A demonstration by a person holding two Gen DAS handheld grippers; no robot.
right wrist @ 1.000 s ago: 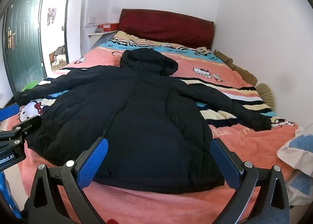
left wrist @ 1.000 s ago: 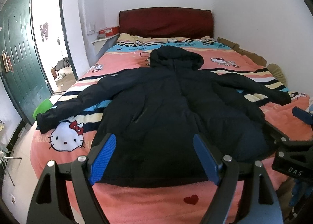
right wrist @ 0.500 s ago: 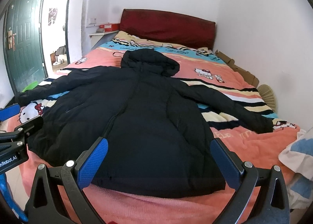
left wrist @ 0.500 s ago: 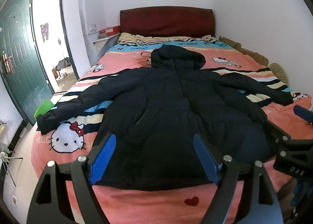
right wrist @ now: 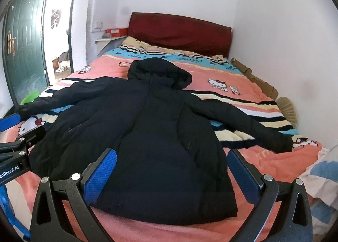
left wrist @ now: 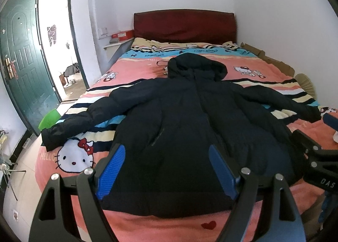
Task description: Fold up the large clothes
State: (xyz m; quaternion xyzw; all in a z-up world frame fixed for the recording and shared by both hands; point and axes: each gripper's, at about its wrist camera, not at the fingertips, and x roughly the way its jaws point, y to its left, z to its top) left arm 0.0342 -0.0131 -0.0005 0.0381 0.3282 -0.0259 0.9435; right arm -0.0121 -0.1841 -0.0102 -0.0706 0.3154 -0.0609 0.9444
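Observation:
A black hooded puffer jacket (left wrist: 190,128) lies flat on the bed, front up, hood toward the headboard, both sleeves spread out; it also shows in the right wrist view (right wrist: 147,136). My left gripper (left wrist: 166,170) is open and empty, above the jacket's hem on the left side. My right gripper (right wrist: 172,174) is open and empty, above the hem on the right side. The right gripper's body shows at the right edge of the left wrist view (left wrist: 316,161).
The bed (left wrist: 131,68) has a pink Hello Kitty blanket and a dark red headboard (left wrist: 183,24). A wall runs along its right side, with cardboard (right wrist: 259,81) in the gap. A green door (left wrist: 21,62) stands open at left. Folded pale cloth (right wrist: 323,176) lies at right.
Both grippers have lowered and moved slightly nearer the jacket's hem. The jacket has not moved. Both grippers stay open.

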